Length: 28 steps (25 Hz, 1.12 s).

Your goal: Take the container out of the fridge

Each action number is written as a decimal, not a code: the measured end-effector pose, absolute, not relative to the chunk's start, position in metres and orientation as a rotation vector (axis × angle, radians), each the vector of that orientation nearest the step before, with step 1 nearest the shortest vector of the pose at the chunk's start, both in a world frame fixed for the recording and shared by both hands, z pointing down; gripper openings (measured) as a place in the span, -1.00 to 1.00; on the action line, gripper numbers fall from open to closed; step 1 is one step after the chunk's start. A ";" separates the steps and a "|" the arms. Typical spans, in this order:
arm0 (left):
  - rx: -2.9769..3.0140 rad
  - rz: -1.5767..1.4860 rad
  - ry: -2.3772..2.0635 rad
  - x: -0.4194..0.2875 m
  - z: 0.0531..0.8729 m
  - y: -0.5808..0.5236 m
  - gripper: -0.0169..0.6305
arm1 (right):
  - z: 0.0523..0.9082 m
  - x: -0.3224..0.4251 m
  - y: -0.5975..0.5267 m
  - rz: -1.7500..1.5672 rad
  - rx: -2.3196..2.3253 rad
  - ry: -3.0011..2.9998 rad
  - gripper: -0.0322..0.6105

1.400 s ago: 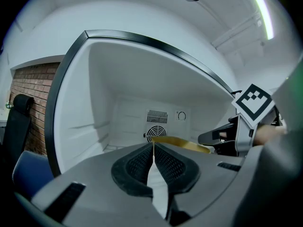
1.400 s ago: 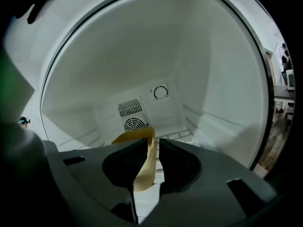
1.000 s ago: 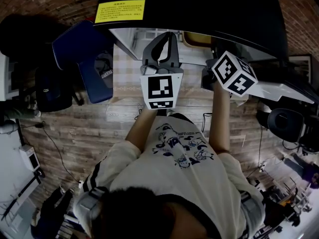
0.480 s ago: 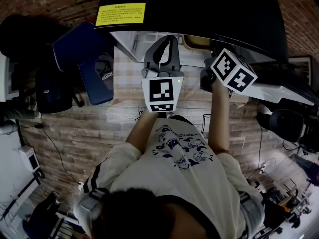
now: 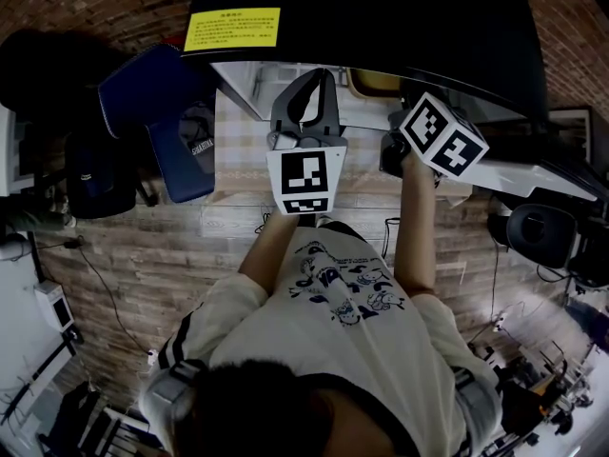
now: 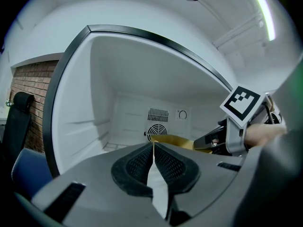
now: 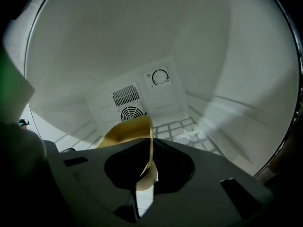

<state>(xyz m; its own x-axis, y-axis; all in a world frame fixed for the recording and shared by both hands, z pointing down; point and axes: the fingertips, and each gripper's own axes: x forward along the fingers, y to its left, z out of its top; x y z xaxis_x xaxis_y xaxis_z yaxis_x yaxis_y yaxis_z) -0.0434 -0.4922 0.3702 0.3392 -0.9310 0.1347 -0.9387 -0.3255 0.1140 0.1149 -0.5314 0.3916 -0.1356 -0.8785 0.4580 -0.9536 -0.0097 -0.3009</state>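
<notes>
The right claw (image 7: 150,143) pinches the rim of a tan, thin-walled container (image 7: 125,129) inside the white fridge (image 7: 94,41), best drawn out level; the left claw (image 6: 154,145) sits clenched, empty.

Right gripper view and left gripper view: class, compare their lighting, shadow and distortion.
Right gripper view: the fisheye lens bows the fridge walls; the right claw is near-black shadow, shut on the lit yellow container rim. Left gripper view: same bowing; the shut left claw is evenly lit grey; a ceiling strip light glares top right.
</notes>
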 end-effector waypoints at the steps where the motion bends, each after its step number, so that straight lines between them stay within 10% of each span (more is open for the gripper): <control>1: 2.425 0.067 -1.712 -0.044 0.370 -0.492 -0.88 | 0.391 0.115 -0.530 0.842 1.973 -2.114 -0.77; 28: 2.424 0.045 -1.788 -0.040 0.355 -0.427 -0.88 | 0.369 0.114 -0.450 0.834 1.958 -2.262 -0.77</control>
<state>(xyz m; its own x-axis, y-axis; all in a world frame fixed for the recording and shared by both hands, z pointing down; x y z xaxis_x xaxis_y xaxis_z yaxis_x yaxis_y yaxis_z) -0.0402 -0.4266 0.3554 0.2978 -0.9493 0.1005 -0.9532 -0.2899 0.0860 0.1136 -0.4496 0.3687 -0.2050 -0.9084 0.3644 -0.9276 0.0615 -0.3685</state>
